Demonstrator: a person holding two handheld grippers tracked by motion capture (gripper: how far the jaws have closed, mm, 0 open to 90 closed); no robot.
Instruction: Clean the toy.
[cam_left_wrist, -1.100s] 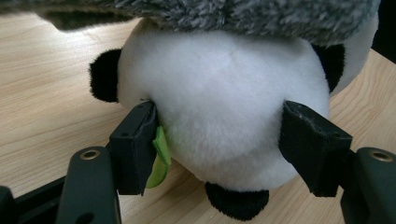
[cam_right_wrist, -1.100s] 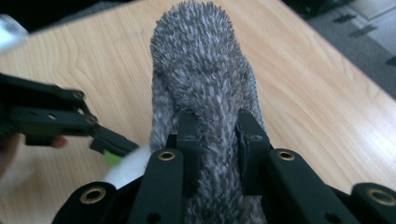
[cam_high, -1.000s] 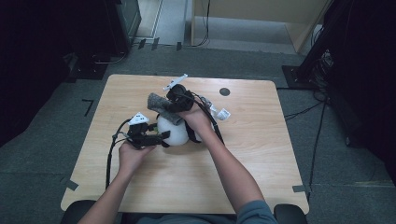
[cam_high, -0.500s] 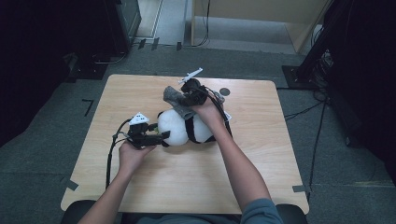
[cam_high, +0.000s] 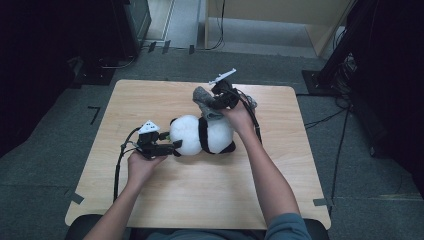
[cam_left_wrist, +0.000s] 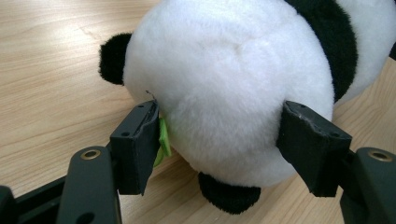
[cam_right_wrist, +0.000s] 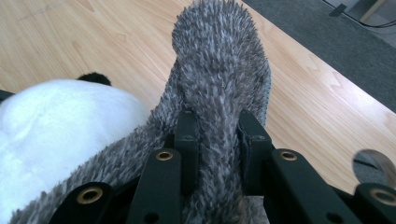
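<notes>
Lifted farther up and back, the right claw (cam_high: 214, 101) stays clamped on the grey sock (cam_right_wrist: 219, 88) (peeling it clear), while the left claw (cam_high: 172, 148), jaws apart, brackets the panda (cam_high: 202, 135) on the bench (cam_high: 200, 200).

A lab-like recording room: light wooden table (cam_high: 210, 200) on grey carpet floor (cam_high: 360, 165), black equipment stands (cam_high: 345, 45) at two o'clock, taped marks.

Left gripper (cam_high: 172, 148) spread wide — right gripper (cam_high: 212, 102) clamped.
</notes>
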